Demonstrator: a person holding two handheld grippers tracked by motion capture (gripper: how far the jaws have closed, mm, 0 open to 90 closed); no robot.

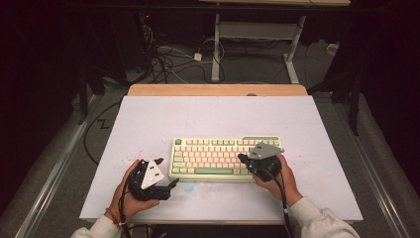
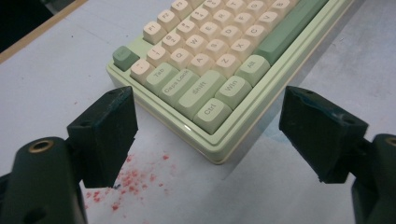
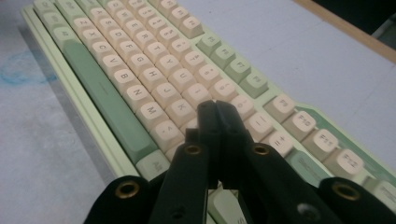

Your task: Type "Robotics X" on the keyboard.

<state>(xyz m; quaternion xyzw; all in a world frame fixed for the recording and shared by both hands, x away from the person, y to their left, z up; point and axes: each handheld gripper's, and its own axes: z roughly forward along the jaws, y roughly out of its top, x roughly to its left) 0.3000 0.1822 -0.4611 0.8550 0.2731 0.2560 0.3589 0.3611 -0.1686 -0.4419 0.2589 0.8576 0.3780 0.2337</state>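
Keyboard (image 1: 225, 157) blocks your table's (image 1: 148, 119) near middle, far half open, bare strips at both its ends

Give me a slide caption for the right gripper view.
Shut right gripper poised over the keyboard, tips above the cream keys.

High view looks down from above; both gripper views sit close and low — sharing the keyboard (image 1: 226, 158).

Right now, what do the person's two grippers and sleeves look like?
Both the left gripper and the right gripper are black, each topped by a grey three-cornered plate with small dark marks. Black cables trail back along the wrists. The jaws are blocky black pads on arms with brass-ringed holes. The sleeves are light grey.
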